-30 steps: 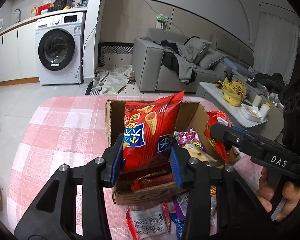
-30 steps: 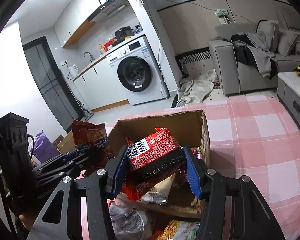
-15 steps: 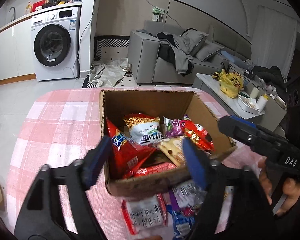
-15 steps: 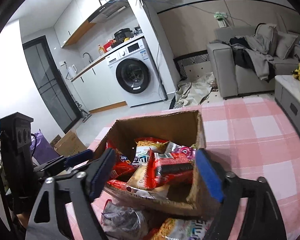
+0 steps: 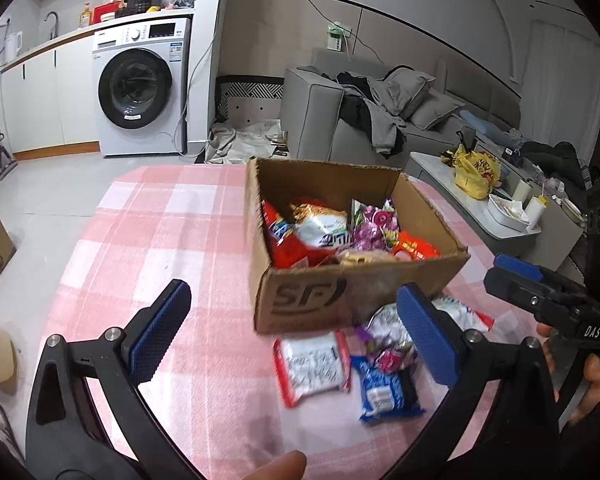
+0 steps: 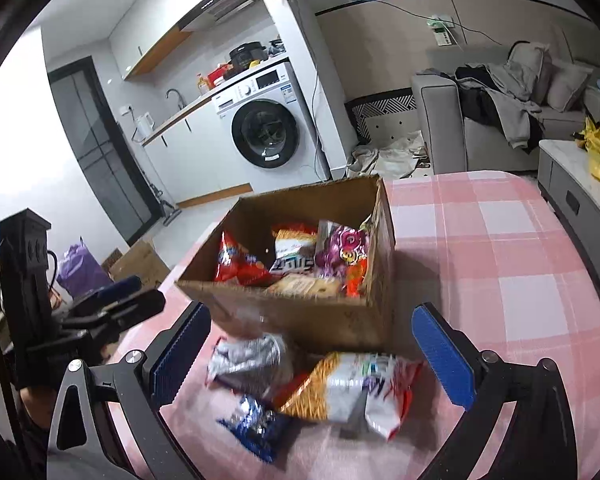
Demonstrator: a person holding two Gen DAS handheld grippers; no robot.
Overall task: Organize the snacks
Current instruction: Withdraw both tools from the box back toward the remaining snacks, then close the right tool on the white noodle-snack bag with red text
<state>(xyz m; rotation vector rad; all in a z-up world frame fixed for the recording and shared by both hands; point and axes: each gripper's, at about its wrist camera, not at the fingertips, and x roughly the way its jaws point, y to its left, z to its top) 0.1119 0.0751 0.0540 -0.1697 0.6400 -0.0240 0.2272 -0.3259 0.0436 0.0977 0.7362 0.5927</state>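
Standing wide apart and empty, the left gripper and right gripper both hover over loose snack packets lying on the pink checked tablecloth just in front of the cardboard box, which holds several snack bags.

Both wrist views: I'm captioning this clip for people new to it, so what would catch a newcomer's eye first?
The open cardboard box in the middle of the pink checked tablecloth, packed with bright snack bags, draws the eye first. Next come the loose packets on the cloth in front of it, such as the blue packet and the orange-and-white bag. The left gripper and right gripper frame them, both open and empty.
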